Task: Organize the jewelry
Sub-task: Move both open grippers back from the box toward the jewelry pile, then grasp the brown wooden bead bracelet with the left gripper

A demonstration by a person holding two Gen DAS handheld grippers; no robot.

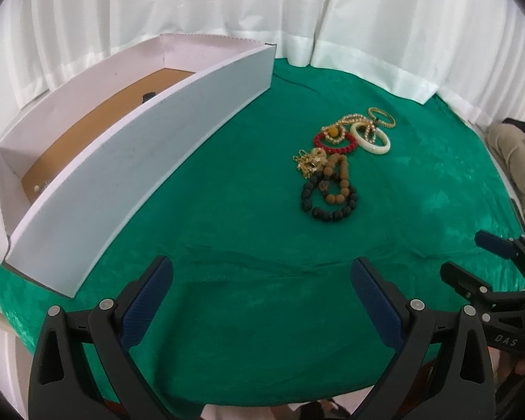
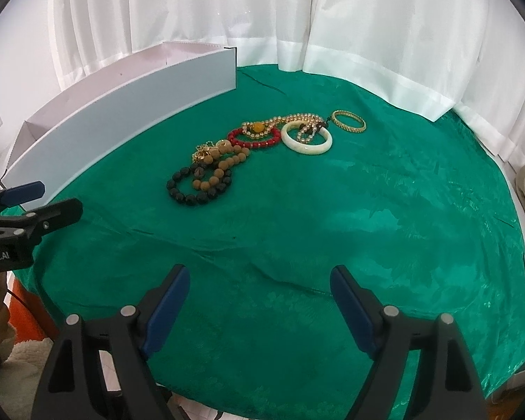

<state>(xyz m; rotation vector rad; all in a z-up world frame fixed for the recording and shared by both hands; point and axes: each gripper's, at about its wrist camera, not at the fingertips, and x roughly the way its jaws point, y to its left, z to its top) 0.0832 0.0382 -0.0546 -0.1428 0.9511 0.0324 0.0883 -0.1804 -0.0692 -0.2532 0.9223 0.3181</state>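
Your left gripper (image 1: 261, 301) hangs low over the near edge of the green cloth (image 1: 248, 245) with its jaws spread wide and nothing between them. Your right gripper (image 2: 260, 301) does the same on its side, jaws wide apart and empty; from the left wrist view it shows at the far right edge, beside your left jaws.

Ahead of both pairs of jaws lies the jewelry, strung out in a loose line on the cloth. Nearest your jaws is the black bead bracelet (image 2: 192, 189), with the brown bead bracelet (image 2: 223, 169) overlapping its far side. Just left of those beads sits a small heap of gold chain (image 1: 309, 161). Beyond them comes the red bead bracelet (image 2: 255, 138), with a gold bead necklace (image 2: 290, 120) draped across it; an amber bead (image 2: 257, 127) on that strand rests inside the red ring. The strand runs on to the right, over the white bangle (image 2: 308, 141). Farthest out, just past the bangle, lies the gold bangle (image 2: 350, 120).

To the left of your left jaws, the long white box (image 1: 129, 161) stands open on the cloth, reaching away toward the white curtain (image 1: 297, 10). Its brown floor (image 1: 97, 133) shows a few small items, too small to identify.
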